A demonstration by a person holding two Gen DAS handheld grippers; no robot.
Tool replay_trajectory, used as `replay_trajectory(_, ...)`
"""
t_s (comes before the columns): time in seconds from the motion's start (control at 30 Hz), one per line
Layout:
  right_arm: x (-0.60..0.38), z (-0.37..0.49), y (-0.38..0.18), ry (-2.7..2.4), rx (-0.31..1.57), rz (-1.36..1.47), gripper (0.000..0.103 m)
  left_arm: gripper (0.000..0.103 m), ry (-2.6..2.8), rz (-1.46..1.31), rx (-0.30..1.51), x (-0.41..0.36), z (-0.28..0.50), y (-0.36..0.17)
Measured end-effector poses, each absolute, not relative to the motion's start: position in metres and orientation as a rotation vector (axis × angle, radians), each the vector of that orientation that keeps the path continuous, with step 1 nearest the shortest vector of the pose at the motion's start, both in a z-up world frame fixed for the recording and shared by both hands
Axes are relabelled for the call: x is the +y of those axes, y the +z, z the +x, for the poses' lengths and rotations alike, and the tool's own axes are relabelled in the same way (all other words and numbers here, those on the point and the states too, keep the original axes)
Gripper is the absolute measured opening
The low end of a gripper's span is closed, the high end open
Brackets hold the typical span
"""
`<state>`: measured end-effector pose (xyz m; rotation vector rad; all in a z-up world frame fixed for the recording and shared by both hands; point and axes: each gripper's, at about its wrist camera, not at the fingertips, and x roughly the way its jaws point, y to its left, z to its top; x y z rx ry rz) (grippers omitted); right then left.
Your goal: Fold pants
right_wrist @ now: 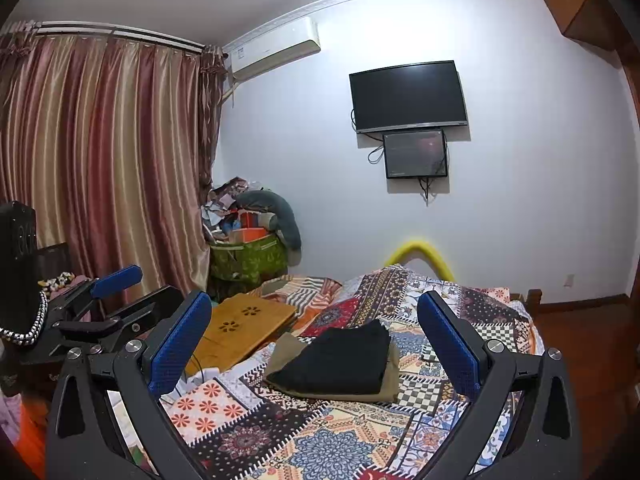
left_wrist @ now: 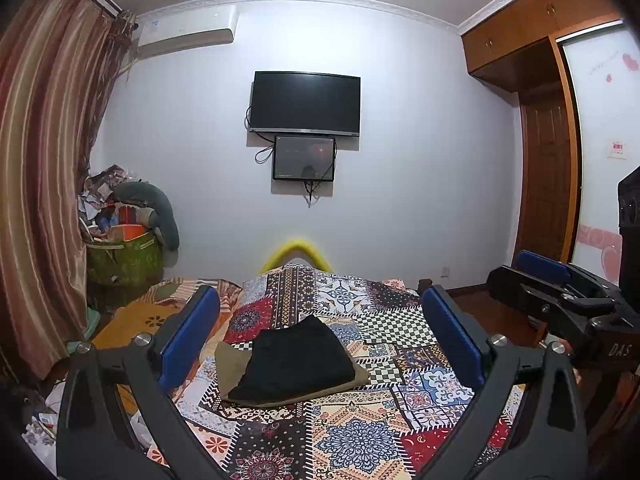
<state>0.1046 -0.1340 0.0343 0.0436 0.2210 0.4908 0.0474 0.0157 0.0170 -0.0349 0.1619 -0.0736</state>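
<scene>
Going left to right across the bed (left_wrist: 360, 432): a wooden lap tray (right_wrist: 244, 326) lies toward the left edge, partly on the striped bedding, and just right of it, near the middle of the patchwork cover, sits a stack of two folded garments. The black pants (left_wrist: 296, 360) lie on top of a khaki pair (left_wrist: 230, 362), whose edges show beyond the black one on the left and along the near side. Both look already folded into compact rectangles, so the folding seems finished or nearly so.

The left gripper (left_wrist: 320, 336) is held above the near part of the bed with its blue pads spread wide, grasping nothing. In its view the stack lies straight ahead and below, framed between the two fingers but well apart from them. The stack's longer side seems to run slantwise, from near-left to far-right.

The right gripper (right_wrist: 316, 344) is likewise released and empty, pads wide. From its camera the stack also sits ahead between the fingers, slightly right of centre. In the left wrist view the right gripper shows at the right edge, out past the side of the bed.

Neither gripper touches the cloth. The left one appears somewhat more squarely lined up with the stack; which is truly nearer I cannot tell.
</scene>
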Motion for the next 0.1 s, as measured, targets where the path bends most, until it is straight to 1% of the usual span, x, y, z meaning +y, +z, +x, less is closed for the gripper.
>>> replay_trajectory(0.1,-0.1329,0.1045,0.0345,0.49,0.221,0.041,0.103,0.102,-0.078,-0.033,0.165,0.0149,0.0476,0.0167)
